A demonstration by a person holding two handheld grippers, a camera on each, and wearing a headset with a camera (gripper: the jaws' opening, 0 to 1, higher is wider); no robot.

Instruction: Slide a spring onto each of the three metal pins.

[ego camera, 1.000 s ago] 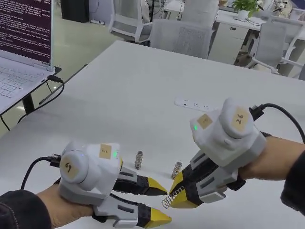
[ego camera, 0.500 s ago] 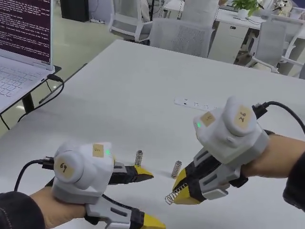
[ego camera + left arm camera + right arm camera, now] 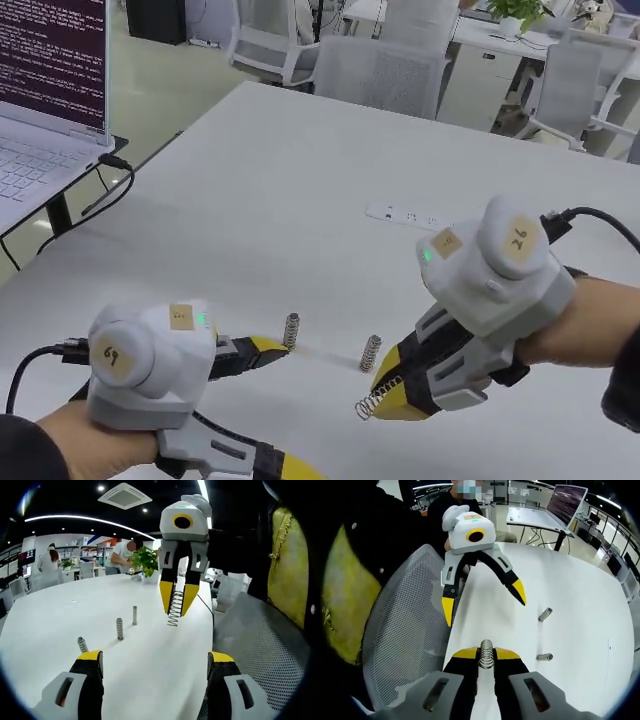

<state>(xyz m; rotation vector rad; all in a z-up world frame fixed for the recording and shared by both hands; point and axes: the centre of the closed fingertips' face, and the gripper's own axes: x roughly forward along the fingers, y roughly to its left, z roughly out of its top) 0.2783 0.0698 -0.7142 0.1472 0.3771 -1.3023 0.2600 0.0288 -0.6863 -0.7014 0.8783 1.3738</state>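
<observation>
My right gripper [image 3: 392, 395] is shut on a loose spring [image 3: 368, 400], which sticks out past its yellow tips just above the white table [image 3: 300, 200]. Seen from the left gripper view, the spring [image 3: 173, 607] hangs from the right gripper [image 3: 176, 602]. Two upright springs [image 3: 291, 330] [image 3: 370, 352] stand on the table between the grippers. The left gripper view also shows a bare metal pin [image 3: 134, 615] beyond them. My left gripper [image 3: 285, 407] is open wide at the lower left with nothing between its jaws.
An open laptop [image 3: 50, 90] sits on a side stand at the far left with a cable [image 3: 115, 190] trailing from it. A white power strip [image 3: 410, 217] lies mid-table. Grey office chairs [image 3: 380, 75] stand beyond the far edge.
My left gripper has drawn back to the left, away from the held spring, and opened wider. The right gripper has shifted slightly right and still grips the spring.
</observation>
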